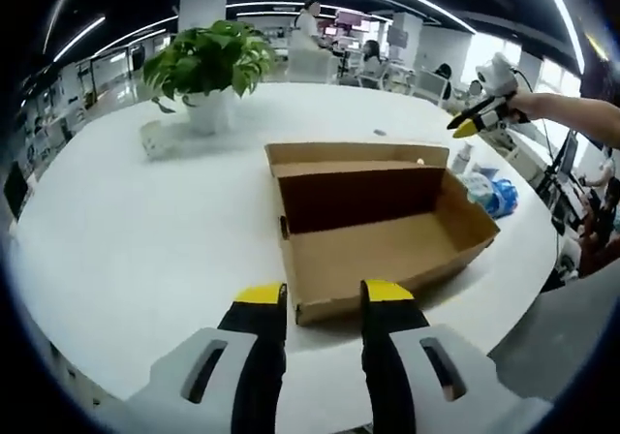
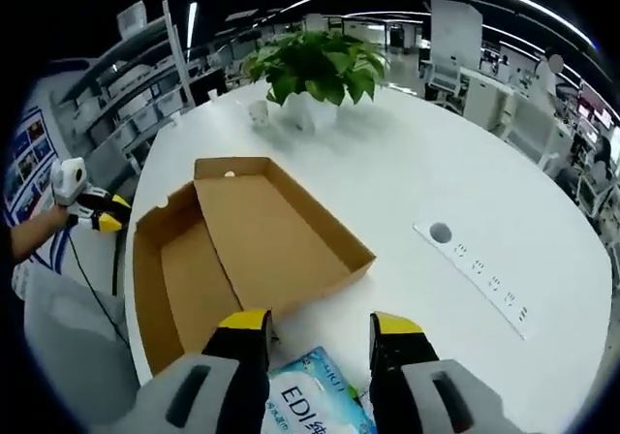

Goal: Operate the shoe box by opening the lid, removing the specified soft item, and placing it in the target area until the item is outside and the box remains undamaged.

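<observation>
The brown cardboard shoe box (image 1: 373, 245) lies open on the white table, its lid folded back flat and its inside bare. In the right gripper view the box (image 2: 252, 245) lies ahead, and a blue and white soft tissue pack (image 2: 315, 395) lies on the table just outside it. My right gripper (image 2: 320, 325) is open above that pack, with nothing between its jaws. The left gripper view shows the pack (image 1: 489, 194) to the right of the box and the right gripper (image 1: 475, 122) held up in the air above it. My left gripper (image 1: 325, 294) is open, just short of the box's near wall.
A potted green plant (image 1: 208, 71) (image 2: 315, 66) stands behind the box. A small white object (image 1: 155, 139) lies next to it. A white power strip (image 2: 475, 260) lies to the right. My left gripper (image 2: 97, 211) shows past the table's left edge. People sit at desks far behind.
</observation>
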Demonstrator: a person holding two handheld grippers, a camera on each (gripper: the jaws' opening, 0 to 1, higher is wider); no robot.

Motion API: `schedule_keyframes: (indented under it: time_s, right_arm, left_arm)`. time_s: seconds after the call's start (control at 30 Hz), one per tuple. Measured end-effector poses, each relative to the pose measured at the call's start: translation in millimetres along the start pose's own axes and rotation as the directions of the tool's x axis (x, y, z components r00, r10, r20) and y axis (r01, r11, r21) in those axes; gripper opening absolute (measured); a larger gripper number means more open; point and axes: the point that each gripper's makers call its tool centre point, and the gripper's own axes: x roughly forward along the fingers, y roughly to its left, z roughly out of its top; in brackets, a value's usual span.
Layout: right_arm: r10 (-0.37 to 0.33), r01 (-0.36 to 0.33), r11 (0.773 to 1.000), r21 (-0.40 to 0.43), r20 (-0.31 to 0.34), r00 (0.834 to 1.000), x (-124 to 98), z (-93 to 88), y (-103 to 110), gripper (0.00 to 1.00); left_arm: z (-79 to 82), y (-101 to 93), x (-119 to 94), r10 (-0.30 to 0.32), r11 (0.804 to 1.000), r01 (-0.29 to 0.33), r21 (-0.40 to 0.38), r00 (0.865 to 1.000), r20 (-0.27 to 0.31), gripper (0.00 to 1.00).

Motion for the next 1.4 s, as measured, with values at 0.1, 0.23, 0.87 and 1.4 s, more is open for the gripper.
schedule_keyframes:
  time_s: [0.1,0.23,0.87,1.4]
  right_arm:
    - [-0.003,0.002,0.999,0.047,0.009,1.000,6,2.1,1,0.33]
    - [-0.023,0.022,0.995,0.102,0.014,1.000,13,3.0,-2,0.30]
    - [-0.120,0.111,0.935,0.336,0.008,0.993,50,6.5,-16,0.23]
    - [-0.167,0.188,0.911,0.366,-0.087,0.982,85,6.9,-21,0.20]
  left_arm:
    - [-2.4,2.4,5,0.018,1.000,-0.018,-0.001,1.000,-0.023,0.25]
    - [-2.7,7.6,16,0.025,1.000,-0.026,-0.015,0.998,-0.051,0.22]
    - [-22.0,17.2,40,0.068,0.988,-0.083,-0.127,0.990,-0.121,0.05]
    - [-22.3,18.5,40,0.144,0.976,-0.160,-0.151,0.983,-0.111,0.01]
